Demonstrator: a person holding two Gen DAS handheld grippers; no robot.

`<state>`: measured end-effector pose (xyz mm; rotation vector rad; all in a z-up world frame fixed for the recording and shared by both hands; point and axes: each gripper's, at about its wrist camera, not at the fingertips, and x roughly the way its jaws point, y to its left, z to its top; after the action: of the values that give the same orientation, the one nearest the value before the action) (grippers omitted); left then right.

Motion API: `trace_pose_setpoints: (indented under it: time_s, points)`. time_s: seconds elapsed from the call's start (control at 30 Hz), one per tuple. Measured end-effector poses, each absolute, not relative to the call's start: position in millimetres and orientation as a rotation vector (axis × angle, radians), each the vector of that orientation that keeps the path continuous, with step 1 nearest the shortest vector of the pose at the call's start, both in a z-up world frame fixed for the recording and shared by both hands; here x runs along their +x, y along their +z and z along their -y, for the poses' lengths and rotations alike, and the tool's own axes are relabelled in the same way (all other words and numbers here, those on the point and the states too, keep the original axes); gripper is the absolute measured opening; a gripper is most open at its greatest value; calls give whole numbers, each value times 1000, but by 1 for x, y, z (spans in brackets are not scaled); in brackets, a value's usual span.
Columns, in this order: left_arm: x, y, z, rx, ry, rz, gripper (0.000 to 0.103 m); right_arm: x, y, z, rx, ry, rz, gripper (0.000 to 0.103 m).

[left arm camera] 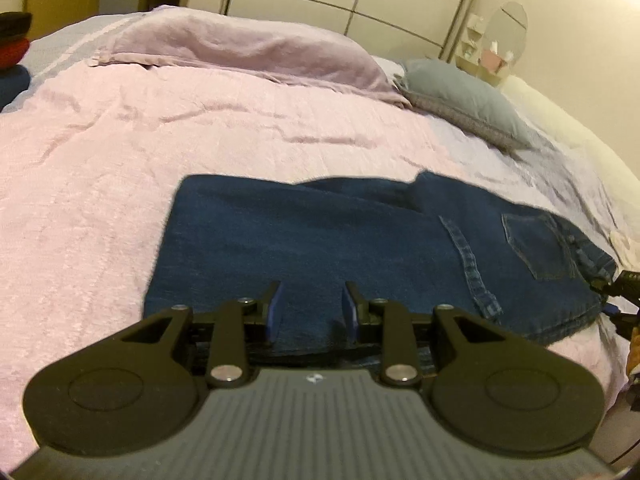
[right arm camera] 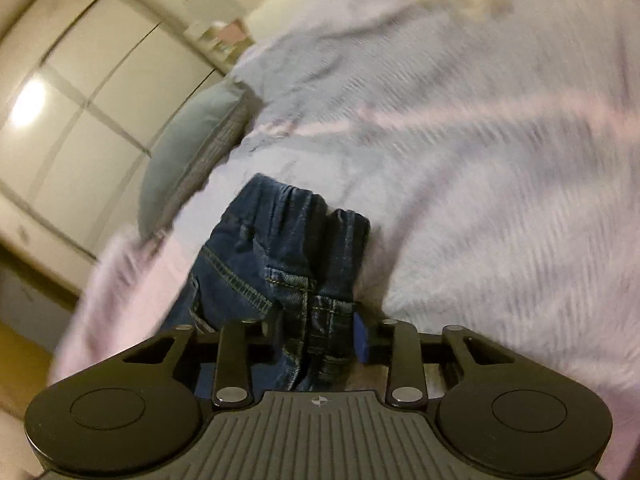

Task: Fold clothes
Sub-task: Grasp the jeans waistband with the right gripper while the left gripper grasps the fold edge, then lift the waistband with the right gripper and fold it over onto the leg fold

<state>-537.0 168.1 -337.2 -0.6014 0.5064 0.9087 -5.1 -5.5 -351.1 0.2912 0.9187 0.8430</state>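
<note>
1. My right gripper has its jaws clamped on the bunched waistband of the jeans, low centre of the right wrist view.
2. My left gripper hovers over the near edge of the folded denim, jaws parted, holding nothing.
3. The jeans lie on the pink bedspread, lower centre of the left view.
4. Denim looks heavy, limp, not slippery; I judge seams and waistband the surest holds.
5. Count: one pair of jeans, two pillows.
</note>
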Motion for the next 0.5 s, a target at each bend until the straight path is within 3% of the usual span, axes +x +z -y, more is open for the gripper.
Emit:
trace_pose_setpoints:
  time_s: [0.3,0.5]
  points:
    - [-589,-326,-174,-670,950,-402,26,-112,-289,-28,-66,949,-455,27]
    - [-614,-328,-177,-714,955,-375,26,-146,-285,-42,-146,970,-390,27]
